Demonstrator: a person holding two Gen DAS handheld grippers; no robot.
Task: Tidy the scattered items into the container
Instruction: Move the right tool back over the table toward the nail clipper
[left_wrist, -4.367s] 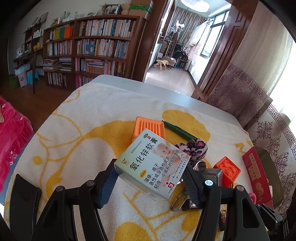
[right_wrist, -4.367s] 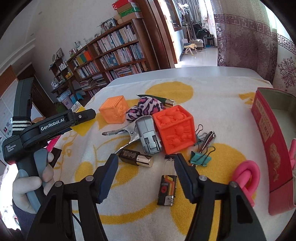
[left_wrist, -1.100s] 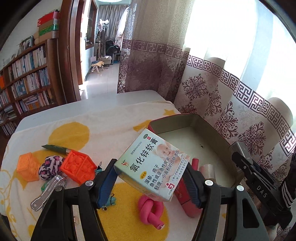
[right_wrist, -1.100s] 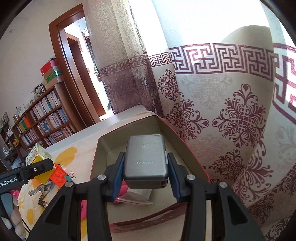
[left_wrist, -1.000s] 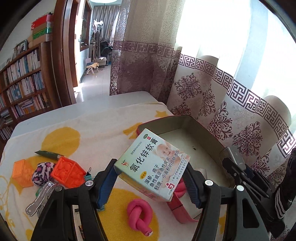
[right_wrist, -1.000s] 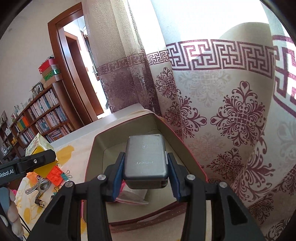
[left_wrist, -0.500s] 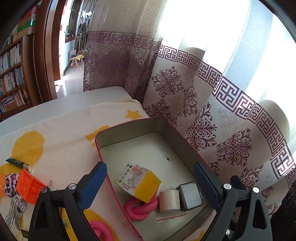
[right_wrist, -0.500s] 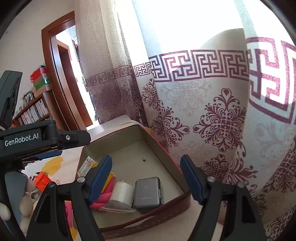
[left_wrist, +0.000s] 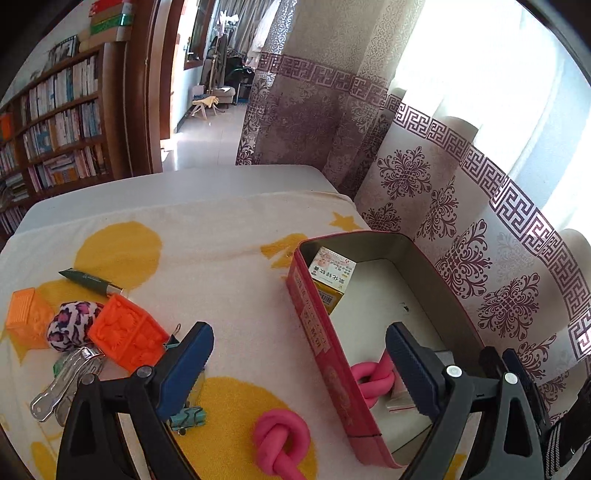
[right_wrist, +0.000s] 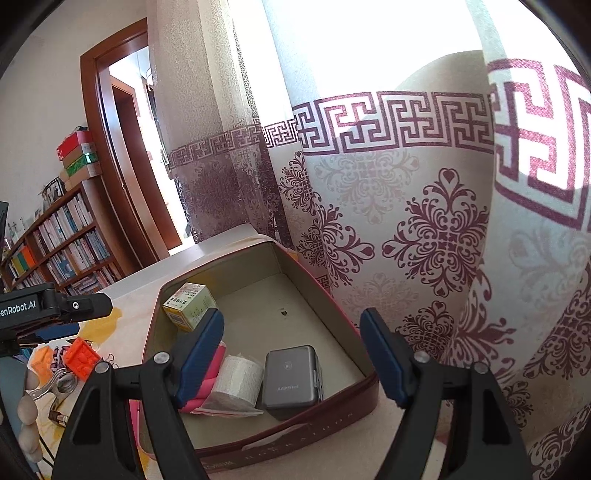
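Note:
The red tin (left_wrist: 325, 343) (right_wrist: 325, 417) stands at the table's right edge. Inside lie the medicine box (left_wrist: 330, 280) (right_wrist: 188, 304), a grey power bank (right_wrist: 291, 376), a white roll (right_wrist: 238, 376) and a pink knot (left_wrist: 371, 374). My left gripper (left_wrist: 299, 354) is open and empty, above the tin's left wall. My right gripper (right_wrist: 291, 347) is open and empty, above the tin's near end. On the yellow-patterned cloth lie a second pink knot (left_wrist: 282, 443), two orange cubes (left_wrist: 127, 338) (left_wrist: 27, 319), a leopard scrunchie (left_wrist: 72, 325), a metal clip (left_wrist: 62, 384), a teal binder clip (left_wrist: 186, 415) and a green tube (left_wrist: 88, 280).
Patterned curtains (right_wrist: 424, 221) hang close behind the tin, along the right. Bookshelves (left_wrist: 55, 129) and a doorway stand beyond the table's far edge. The other hand-held gripper (right_wrist: 44, 306) shows at the left of the right wrist view.
Both grippers opened: the medicine box and the power bank dropped into the tin. In the last half second the left gripper drew back to the left; the box now lies by the far wall.

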